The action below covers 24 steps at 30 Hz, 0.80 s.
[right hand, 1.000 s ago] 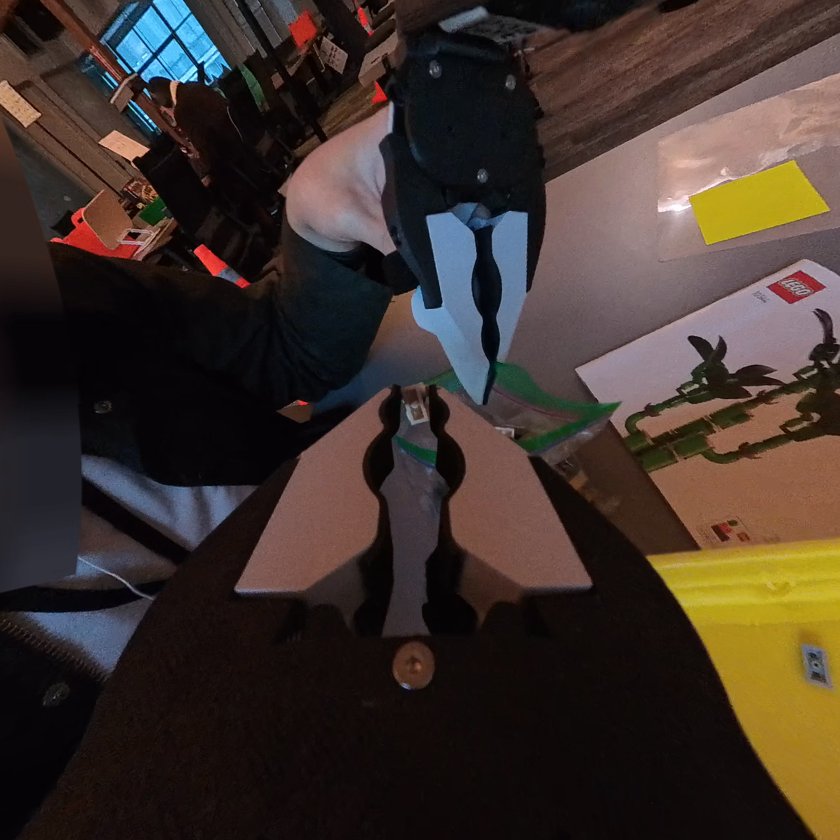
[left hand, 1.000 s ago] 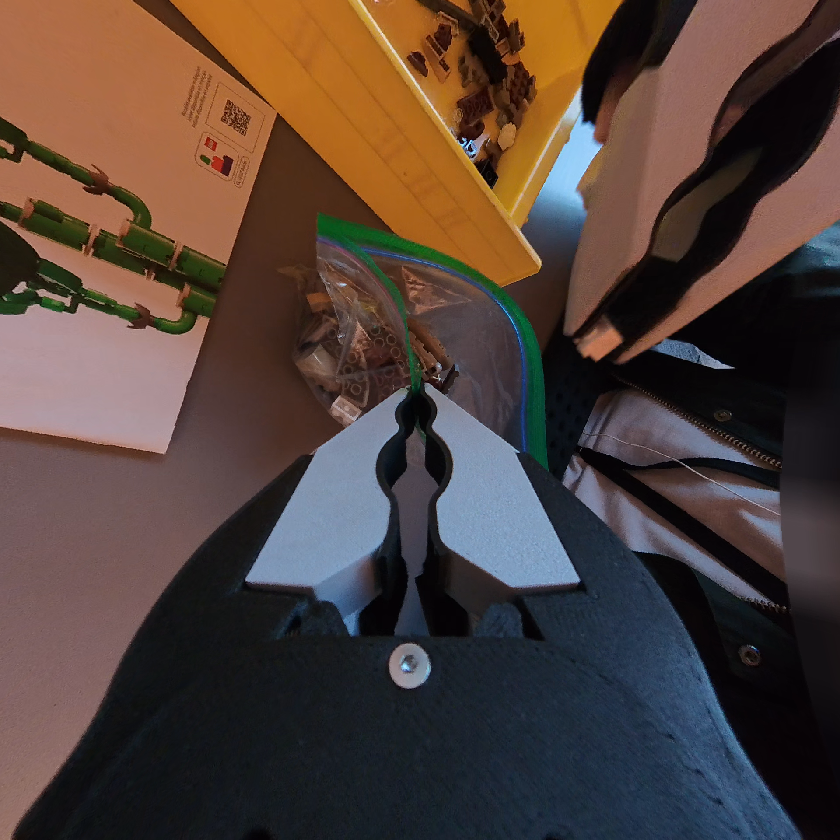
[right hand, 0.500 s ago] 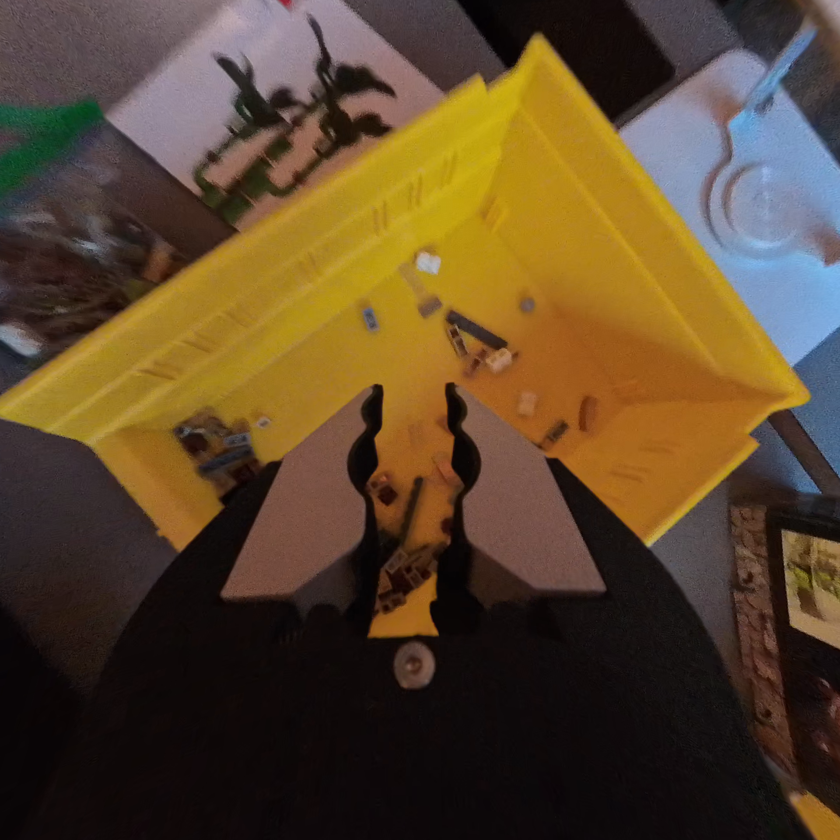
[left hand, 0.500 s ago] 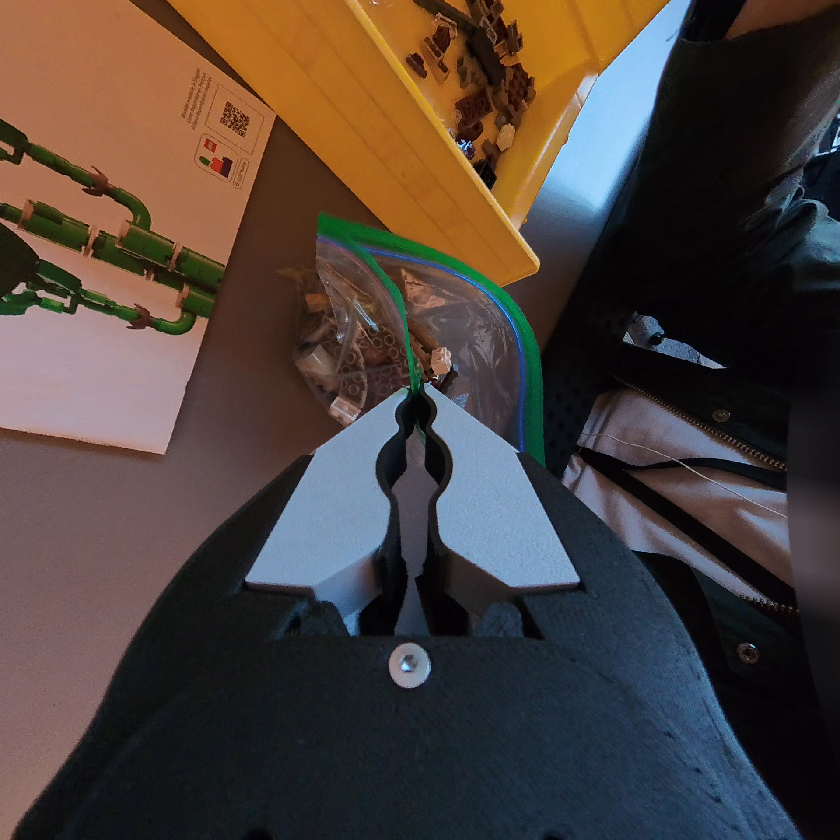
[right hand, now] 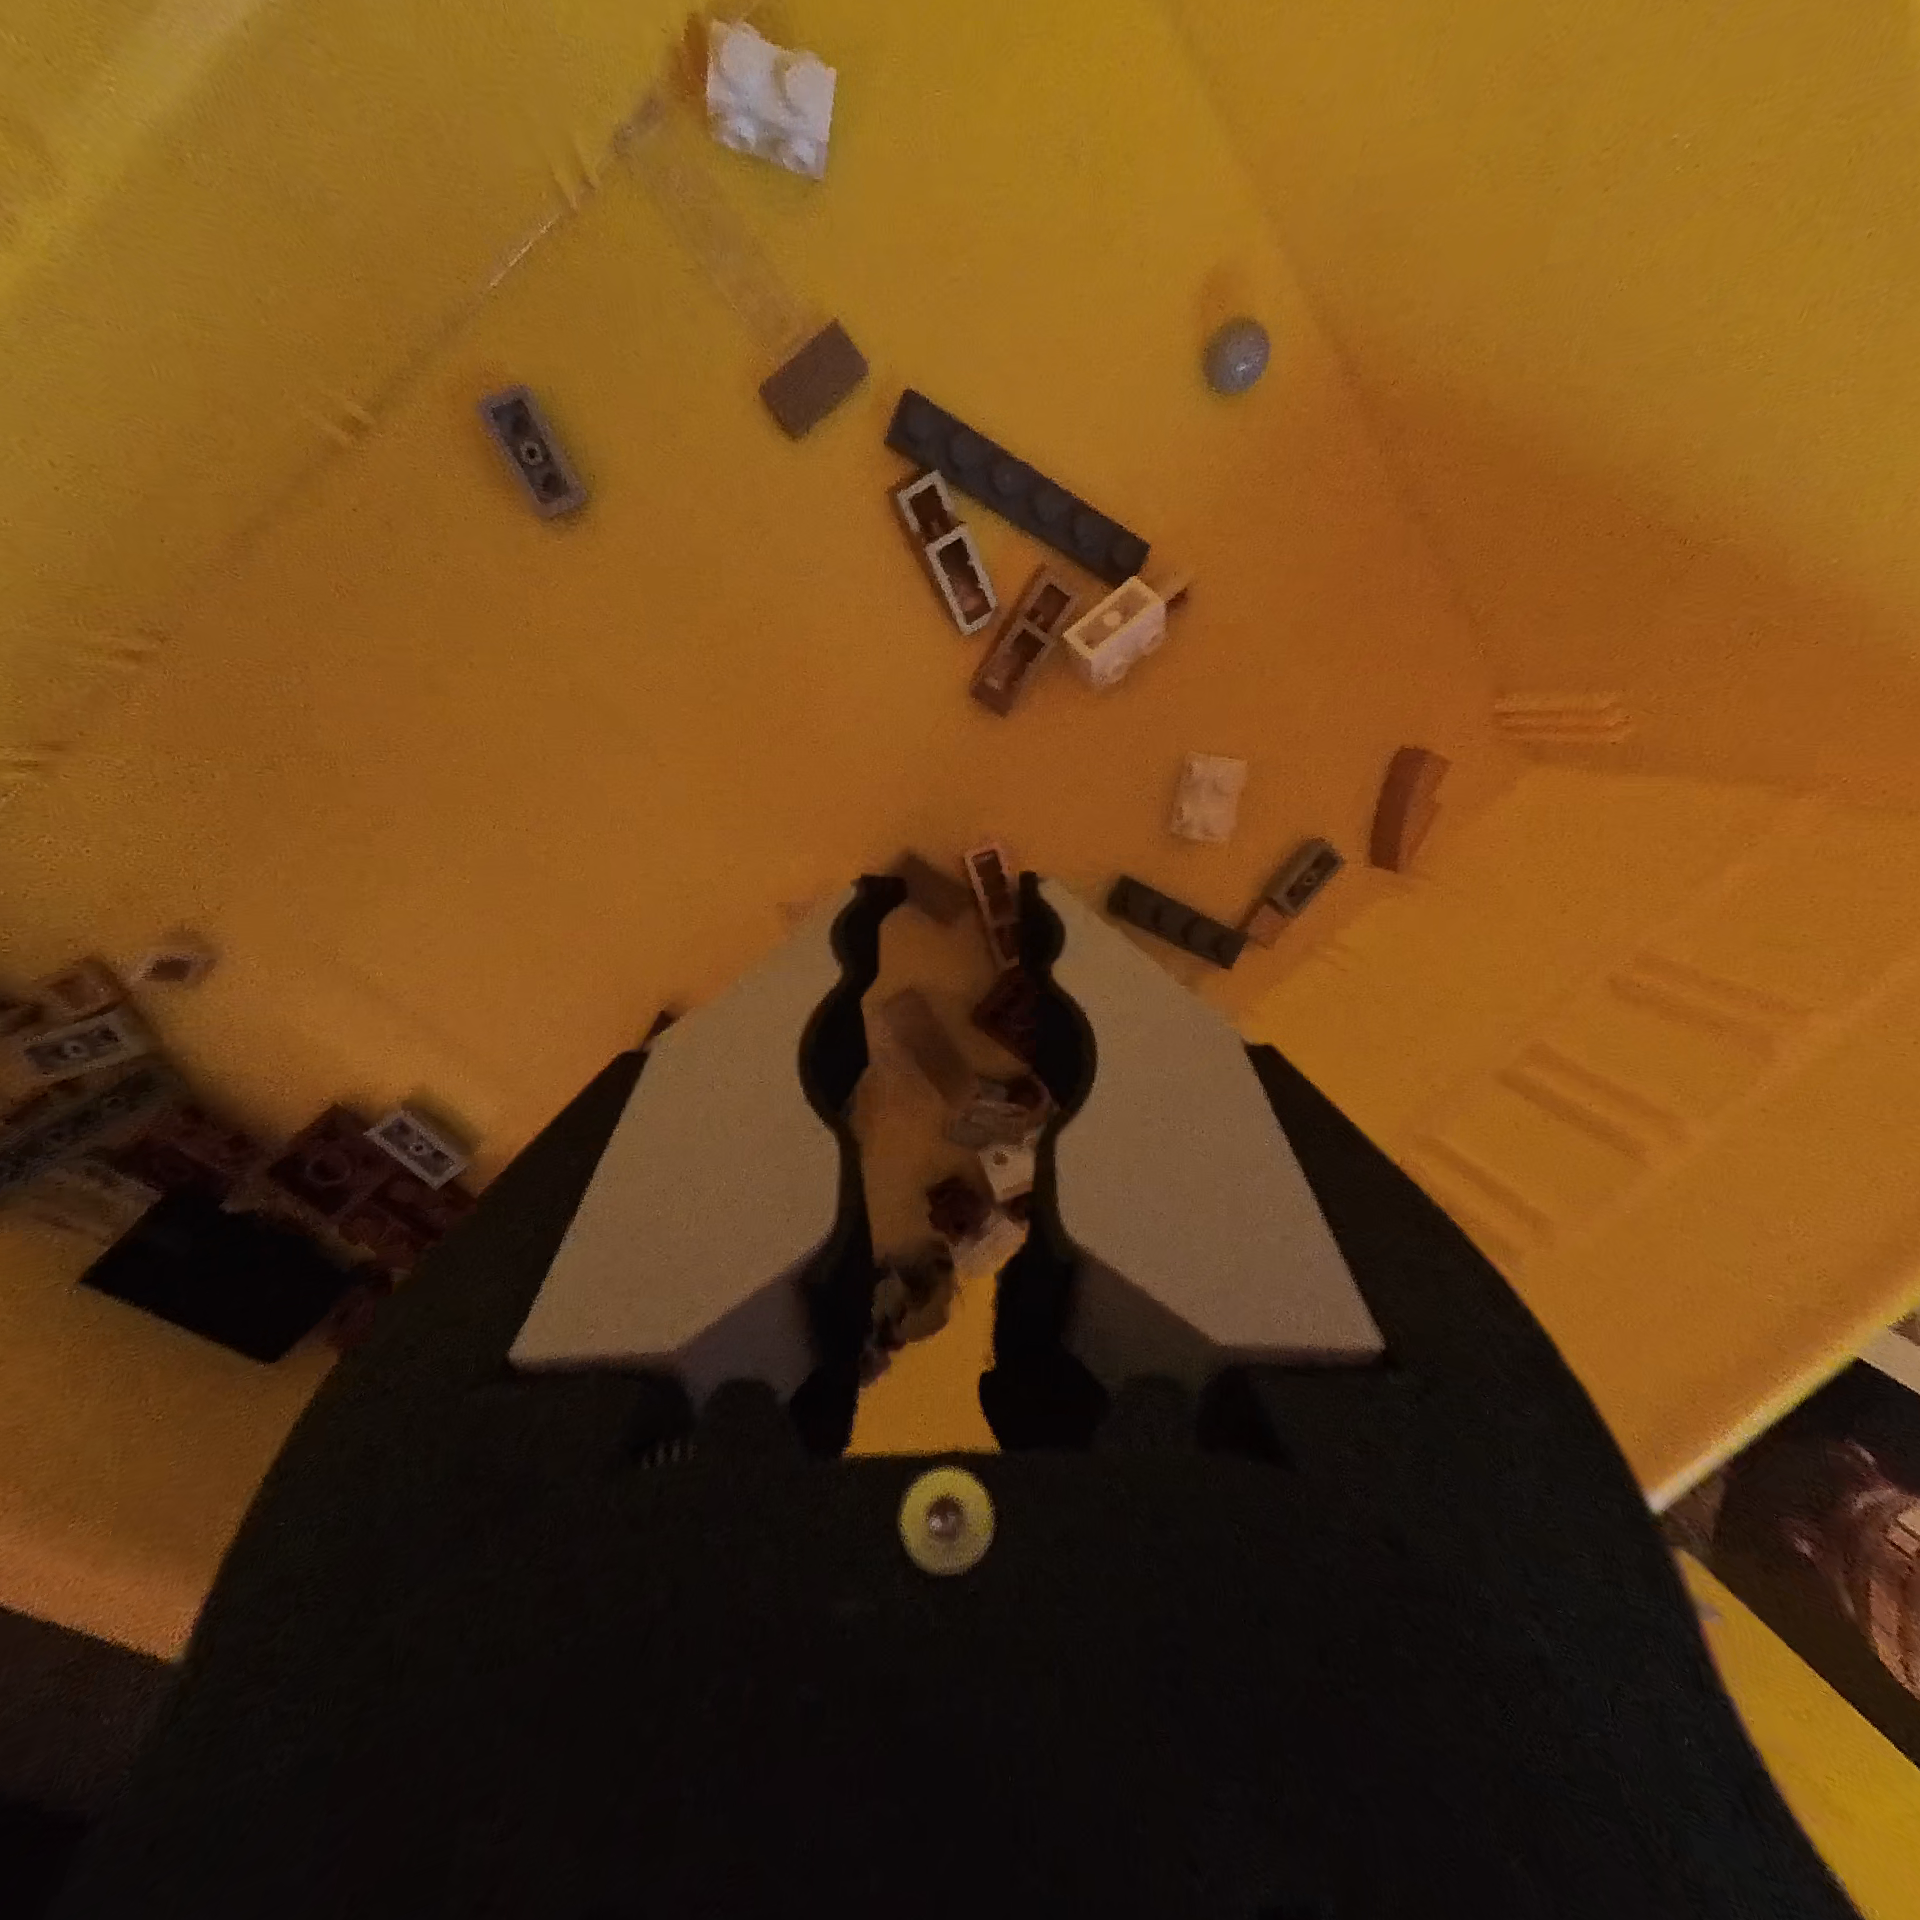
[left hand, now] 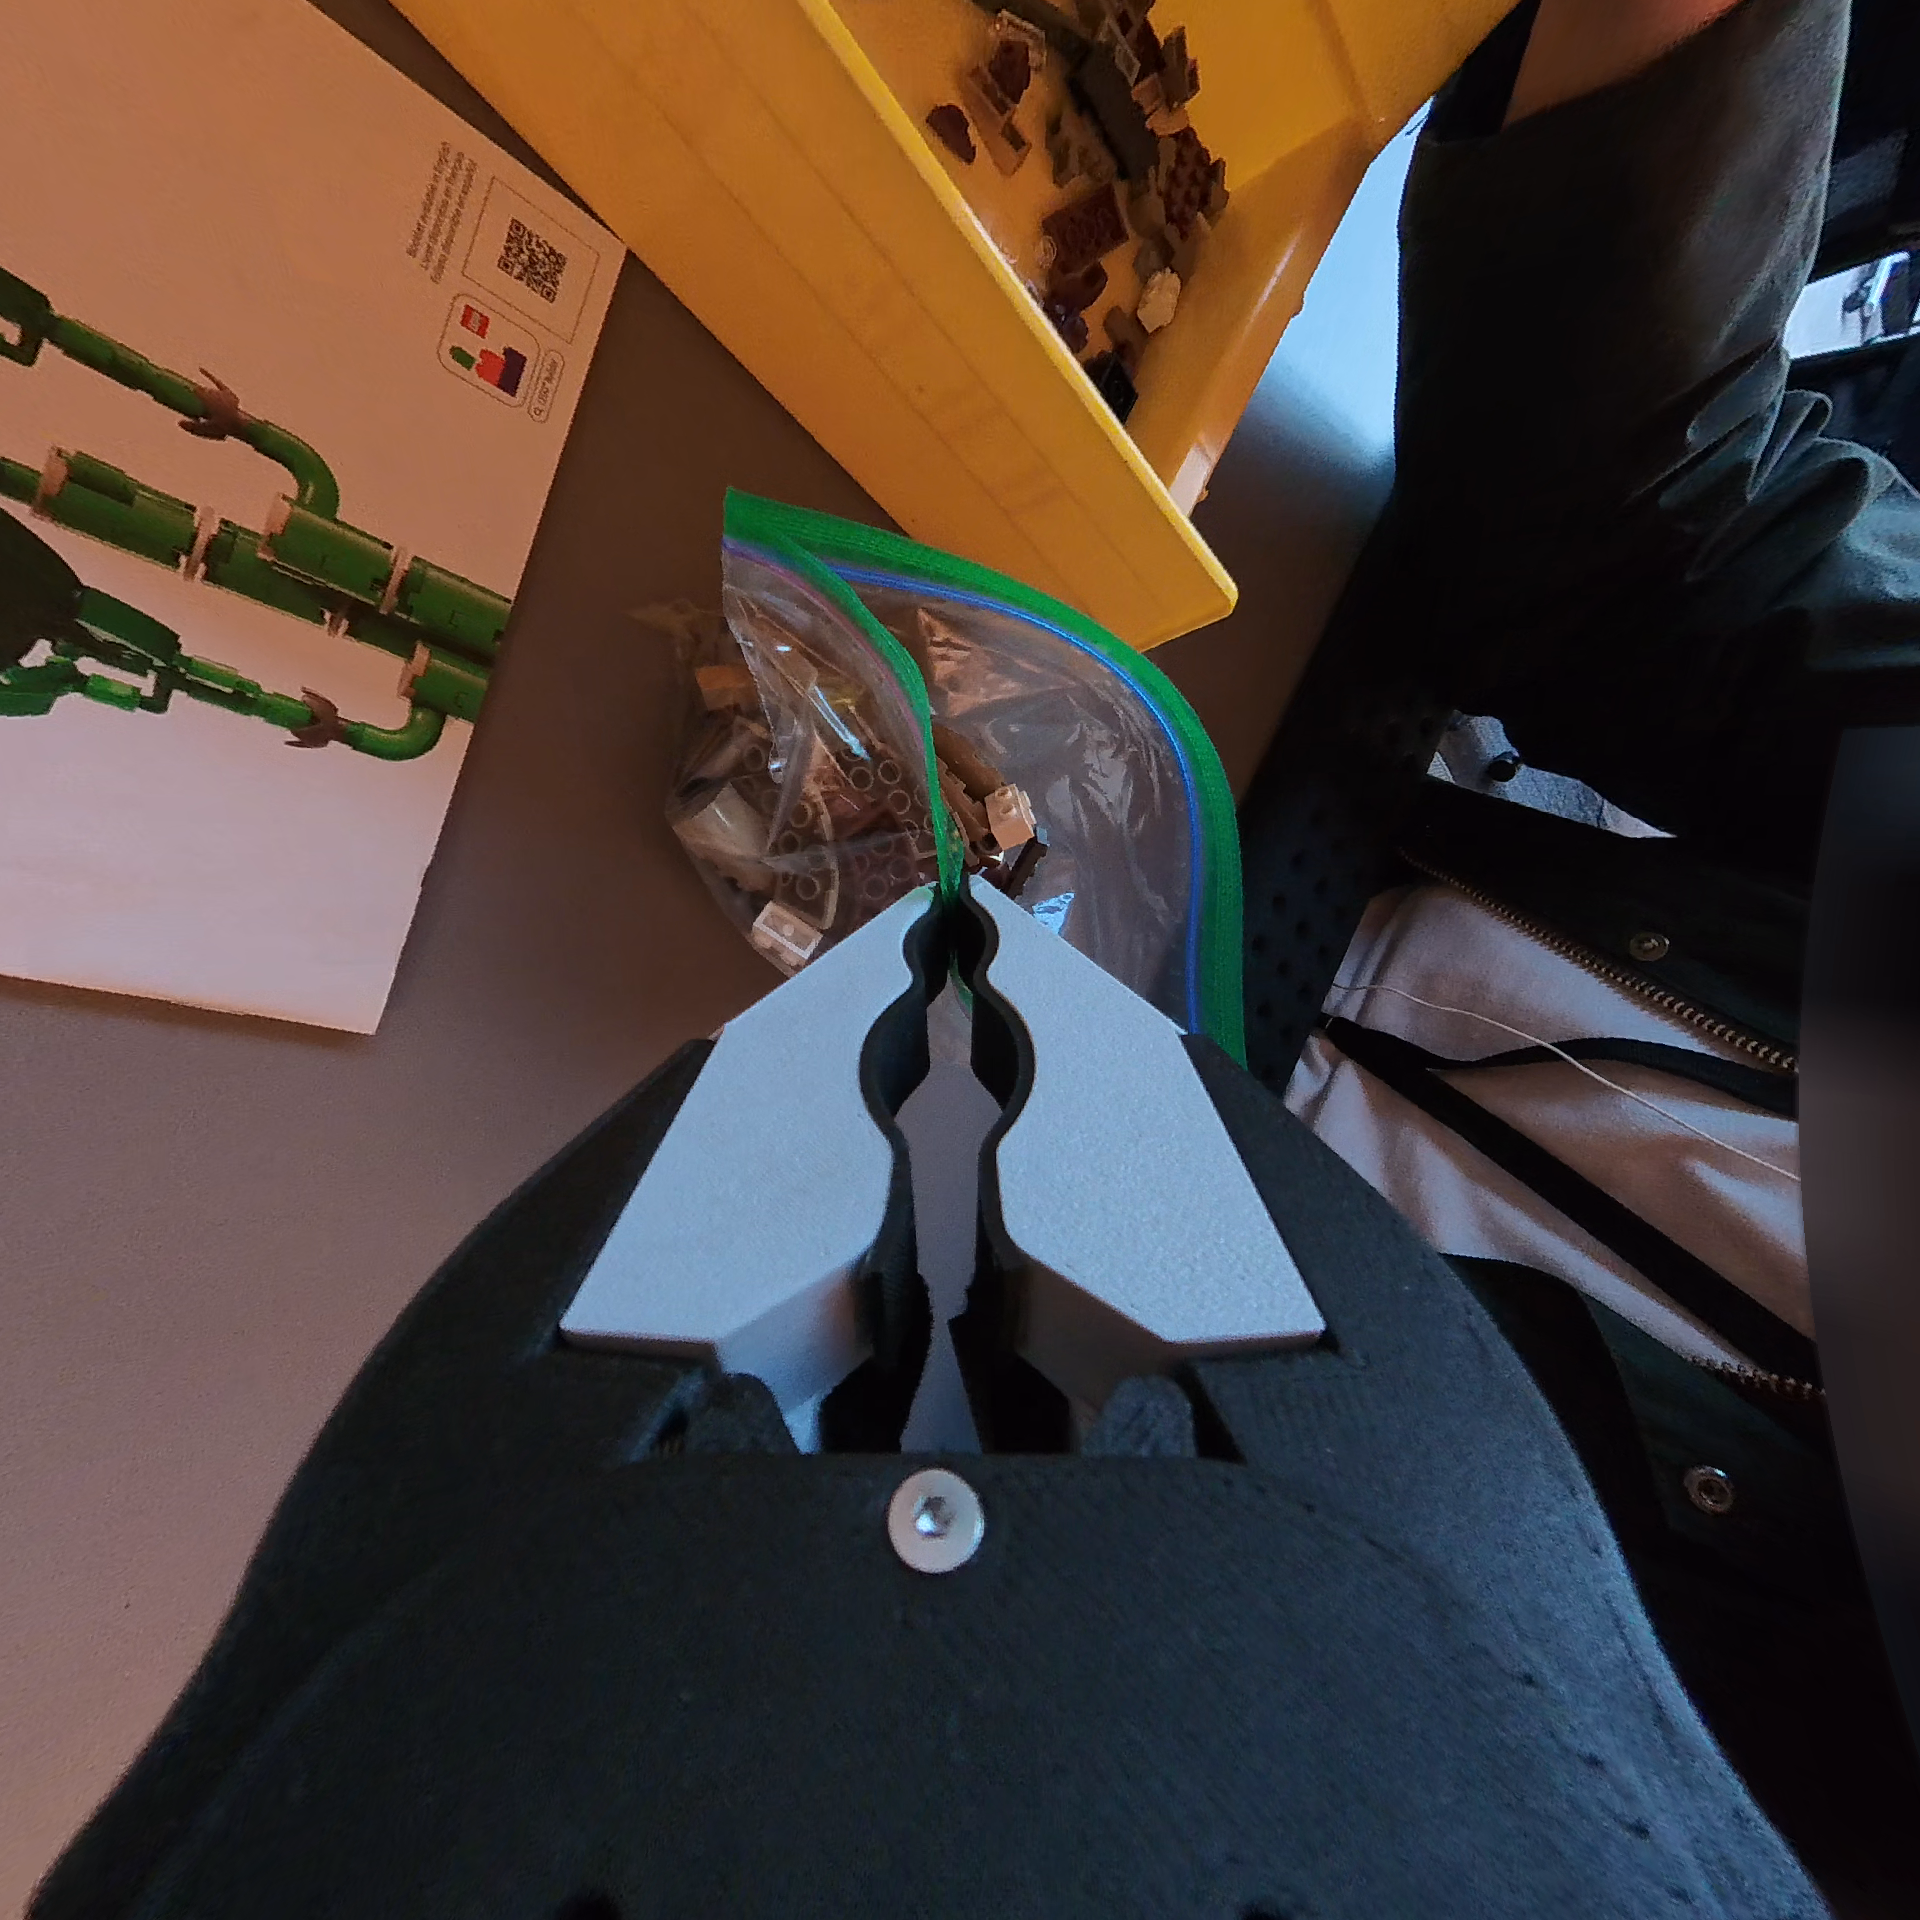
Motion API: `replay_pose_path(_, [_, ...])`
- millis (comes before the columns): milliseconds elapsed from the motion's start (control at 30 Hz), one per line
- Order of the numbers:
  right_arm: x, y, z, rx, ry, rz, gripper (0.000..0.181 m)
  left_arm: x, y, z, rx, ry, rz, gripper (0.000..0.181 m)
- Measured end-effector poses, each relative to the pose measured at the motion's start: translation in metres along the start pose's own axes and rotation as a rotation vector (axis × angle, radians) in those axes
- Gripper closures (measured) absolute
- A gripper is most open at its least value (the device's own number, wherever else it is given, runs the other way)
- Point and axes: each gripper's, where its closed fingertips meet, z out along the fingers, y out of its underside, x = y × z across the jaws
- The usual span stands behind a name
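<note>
My left gripper (left hand: 951, 902) is shut on the green rim of a clear zip bag (left hand: 1081, 748) that holds several small toy bricks and stands open on the grey table (left hand: 208, 1195). My right gripper (right hand: 951, 894) is open and empty, low inside the yellow bin (right hand: 416, 727), right above scattered bricks. A small brown and white brick (right hand: 992, 899) lies just beyond its fingertips. More bricks (right hand: 1023, 1117) show through the gap between its fingers. A dark long plate (right hand: 1013, 483) and a white brick (right hand: 1117, 629) lie farther in.
The yellow bin (left hand: 935, 343) stands right behind the bag, with a pile of bricks (left hand: 1112, 156) in its corner. A printed booklet with green stems (left hand: 208, 520) lies on the left. A person's dark jacket (left hand: 1610, 727) fills the right side.
My right gripper has left the bag's rim, opened, swung over the yellow bin and dropped low inside it. My left gripper has held the bag still.
</note>
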Motion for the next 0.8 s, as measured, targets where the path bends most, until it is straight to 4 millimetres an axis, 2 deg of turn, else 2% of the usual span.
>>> replay_pose_path(300, [-0.003, -0.001, -0.001, 0.013, 0.002, -0.055, 0.169, 0.0, 0.001, 0.002, -0.007, 0.0, -0.002, 0.181])
replay_pose_path(333, [-0.001, -0.003, -0.004, 0.028, 0.012, -0.057, 0.181, 0.0, 0.001, 0.002, -0.006, 0.0, -0.002, 0.181])
replay_pose_path(433, [-0.009, -0.011, -0.02, 0.095, -0.054, -0.049, 0.181, -0.001, 0.001, 0.001, -0.005, 0.001, -0.004, 0.181])
replay_pose_path(600, [0.008, -0.01, -0.034, 0.133, 0.007, -0.018, 0.181, -0.001, 0.001, 0.001, -0.009, 0.002, -0.005, 0.181])
replay_pose_path(667, [0.005, -0.006, -0.03, 0.111, -0.004, -0.057, 0.181, -0.001, 0.001, 0.001, -0.009, 0.001, -0.003, 0.181])
replay_pose_path(733, [0.006, 0.003, -0.022, 0.029, 0.058, -0.153, 0.169, -0.001, 0.002, 0.001, -0.01, 0.001, -0.004, 0.181])
replay_pose_path(800, [0.011, 0.011, -0.016, -0.053, 0.136, -0.243, 0.168, -0.001, 0.002, 0.001, -0.011, 0.003, -0.003, 0.181])
